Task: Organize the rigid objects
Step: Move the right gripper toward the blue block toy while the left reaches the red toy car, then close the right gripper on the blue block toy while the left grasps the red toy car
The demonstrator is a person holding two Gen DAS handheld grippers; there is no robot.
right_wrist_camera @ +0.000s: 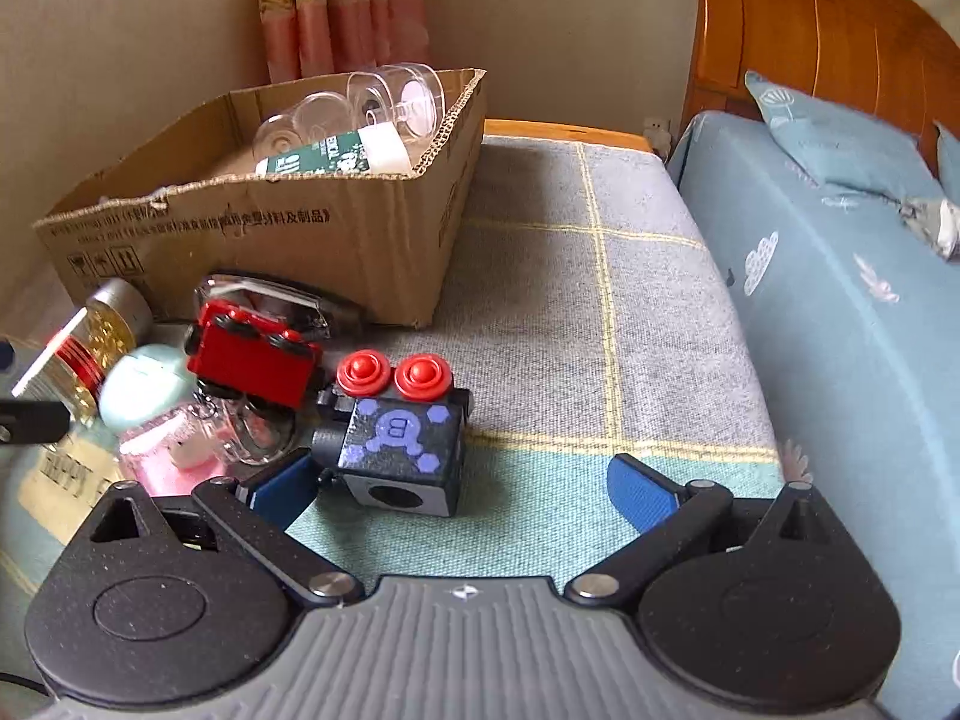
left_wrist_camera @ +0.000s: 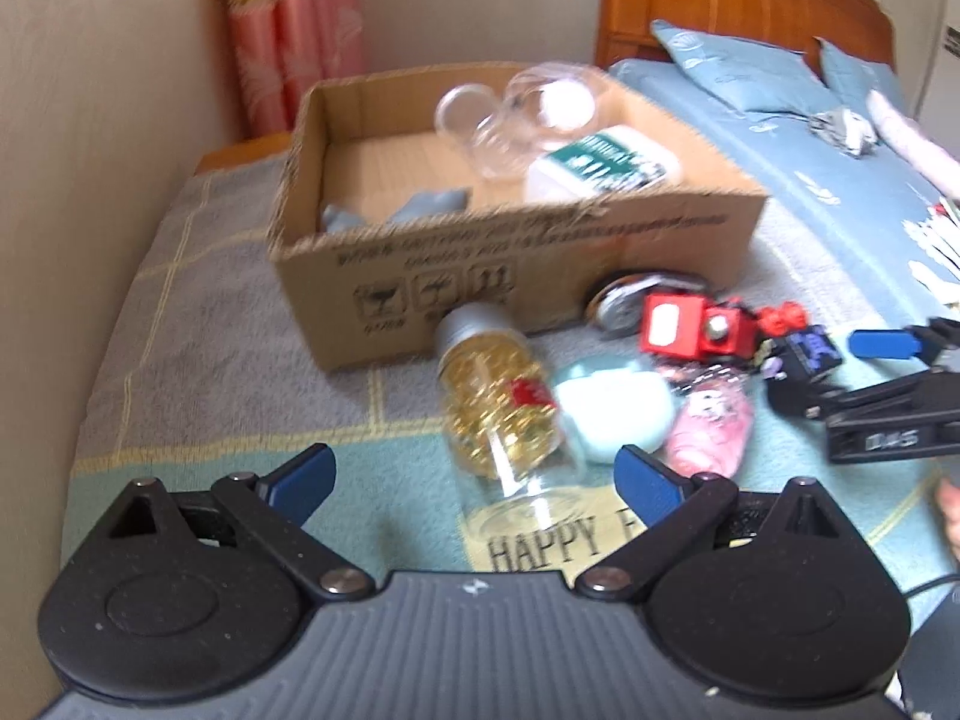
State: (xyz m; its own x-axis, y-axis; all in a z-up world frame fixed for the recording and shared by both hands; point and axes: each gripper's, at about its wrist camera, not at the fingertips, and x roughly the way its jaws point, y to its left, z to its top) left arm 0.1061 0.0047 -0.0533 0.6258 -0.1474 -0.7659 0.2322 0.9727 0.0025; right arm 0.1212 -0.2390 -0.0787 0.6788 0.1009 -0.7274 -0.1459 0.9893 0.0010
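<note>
A cardboard box stands on a checked blanket; clear glasses and a white-green bottle lie inside. In front of it lie a bottle of golden capsules, a pale round case, a pink item, a red toy vehicle and a black cube toy with red buttons. My left gripper is open, its fingers either side of the capsule bottle's base. My right gripper is open, just in front of the cube toy; it also shows in the left wrist view.
A metal object lies against the box's front. A wall runs along the left. A bed with blue sheets, pillows and a wooden headboard is to the right. Open blanket lies right of the box.
</note>
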